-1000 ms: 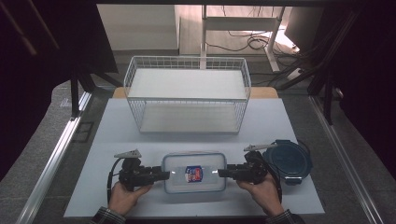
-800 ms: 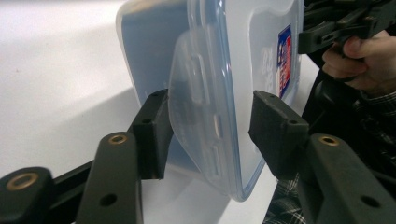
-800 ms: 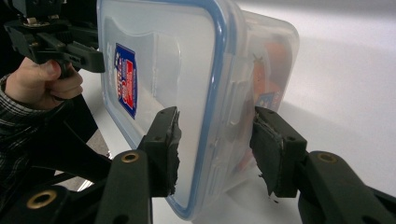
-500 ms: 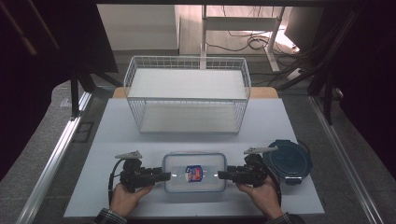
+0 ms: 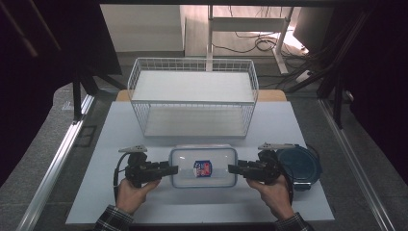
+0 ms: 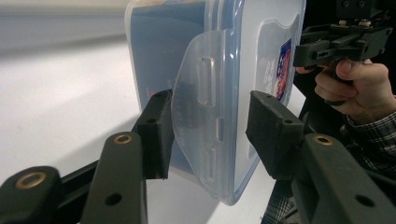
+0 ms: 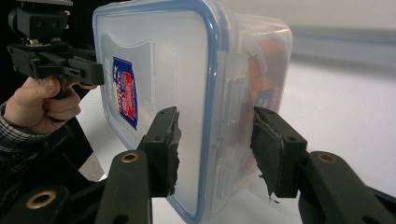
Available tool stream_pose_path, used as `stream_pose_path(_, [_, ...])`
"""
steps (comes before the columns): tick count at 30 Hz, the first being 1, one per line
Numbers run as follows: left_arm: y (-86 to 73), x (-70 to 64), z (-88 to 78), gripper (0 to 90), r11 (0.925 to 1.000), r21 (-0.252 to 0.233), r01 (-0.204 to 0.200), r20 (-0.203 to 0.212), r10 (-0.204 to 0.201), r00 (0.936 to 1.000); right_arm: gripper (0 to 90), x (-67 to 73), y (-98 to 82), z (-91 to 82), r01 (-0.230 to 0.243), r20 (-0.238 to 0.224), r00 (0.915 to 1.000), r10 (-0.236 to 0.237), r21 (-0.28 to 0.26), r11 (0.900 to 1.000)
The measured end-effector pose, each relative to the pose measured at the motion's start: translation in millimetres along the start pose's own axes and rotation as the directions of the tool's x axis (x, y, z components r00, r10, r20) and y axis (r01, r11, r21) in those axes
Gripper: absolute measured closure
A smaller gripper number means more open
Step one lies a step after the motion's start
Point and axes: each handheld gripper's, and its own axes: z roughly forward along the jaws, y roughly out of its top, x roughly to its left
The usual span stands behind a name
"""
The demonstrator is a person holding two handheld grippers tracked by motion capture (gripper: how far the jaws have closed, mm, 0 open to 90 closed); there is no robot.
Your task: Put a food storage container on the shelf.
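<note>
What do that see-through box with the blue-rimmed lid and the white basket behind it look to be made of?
The box looks like clear, glossy plastic: you can see through its walls and lid, and a moulded hinged latch sits at its end. The blue rim is probably a softer seal, though that is hard to tell. The basket looks like thin metal wire with a white coating, going by its fine open grid.

Clear rectangular plastic container (image 5: 203,167) with blue-rimmed snap lid, red-blue label (image 5: 203,168) at the lid's centre. Lid on, container lies flat on the white tabletop, long side across, at the near edge. Side latch flap (image 6: 201,116) on its left end sticks outward, unclipped.
</note>
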Motion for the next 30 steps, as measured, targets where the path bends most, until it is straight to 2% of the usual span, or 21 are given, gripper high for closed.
stream_pose_path(11, [46.9,0.1,-19.9,51.8,0.9972,-0.063,-0.041,-0.021,0.04,0.999,52.5,3.6,42.7,2.6,0.041,-0.028,0.9987,-0.042,-0.034,0.999])
stream_pose_path(13, [54.0,-0.7,-22.7,51.8,0.9962,-0.072,-0.049,-0.022,0.048,0.9986,52.5,5.1,54.6,1.7,0.054,-0.028,0.9981,-0.056,-0.047,0.997])
stream_pose_path(14, [57.8,-1.1,-24.1,51.8,0.9959,-0.073,-0.053,-0.024,0.052,0.9984,52.5,5.1,54.6,1.7,0.054,-0.028,0.9981,-0.056,-0.047,0.997])
stream_pose_path(25, [101.0,-1.4,-37.8,52.1,0.9914,-0.105,-0.078,-0.019,0.076,0.9969,52.6,12.5,98.1,-3.2,0.087,-0.021,0.9958,-0.089,-0.085,0.993])
stream_pose_path(26, [105.0,-1.5,-39.1,52.1,0.9912,-0.107,-0.079,-0.02,0.077,0.9968,52.7,14.0,105.9,-3.9,0.094,-0.018,0.9952,-0.096,-0.093,0.991])
stream_pose_path(30, [121.4,-2.0,-43.9,52.1,0.9888,-0.121,-0.088,-0.019,0.086,0.9961,52.7,15.0,117.4,-5.2,0.097,-0.019,0.9948,-0.1,-0.101,0.99])
